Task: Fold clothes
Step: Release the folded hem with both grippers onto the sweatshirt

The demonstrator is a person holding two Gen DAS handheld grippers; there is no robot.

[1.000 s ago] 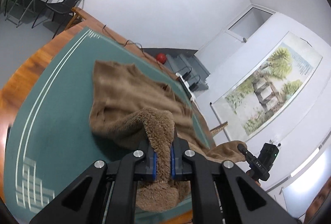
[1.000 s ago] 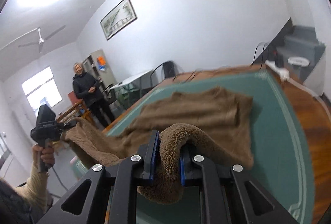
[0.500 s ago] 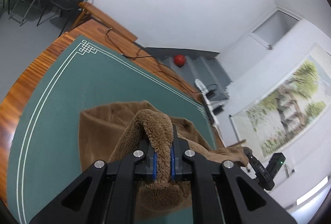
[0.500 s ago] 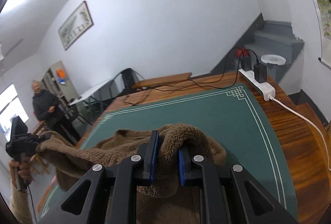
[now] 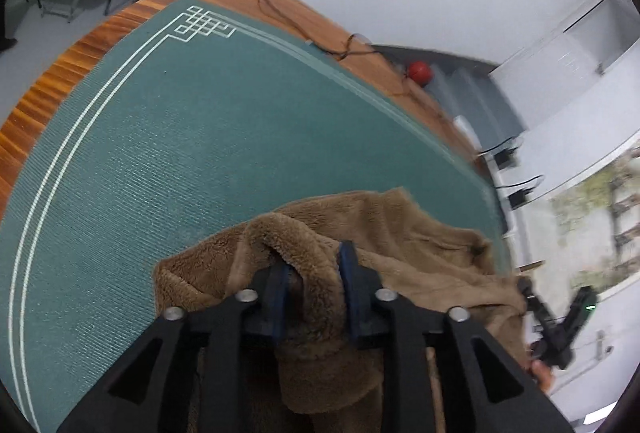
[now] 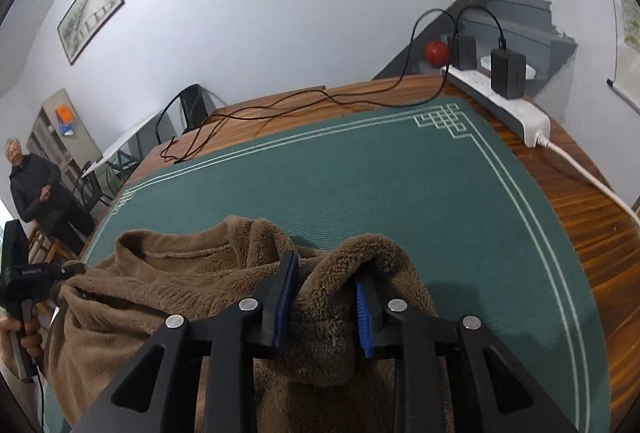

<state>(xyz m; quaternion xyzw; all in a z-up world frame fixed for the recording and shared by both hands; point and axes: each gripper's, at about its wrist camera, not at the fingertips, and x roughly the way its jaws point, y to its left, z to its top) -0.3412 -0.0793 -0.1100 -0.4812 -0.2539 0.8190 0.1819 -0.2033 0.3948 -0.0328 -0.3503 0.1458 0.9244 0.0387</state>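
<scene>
The brown fleece garment (image 5: 400, 245) lies bunched at the near edge of the green mat (image 5: 200, 137), seen from my left wrist camera. My left gripper (image 5: 314, 293) has its jaws opening, a thick fold of fleece still draped between the blue pads but no longer pinched. Beyond the mat's far corner sits a red ball (image 5: 419, 72).

From my right wrist camera, the garment (image 6: 180, 285) spreads leftward from the mat's (image 6: 400, 185) near edge. My right gripper (image 6: 326, 297) is opening too, a fold humped loosely between its fingers. A white power strip (image 6: 508, 105) lies past the mat's far right corner.
</scene>
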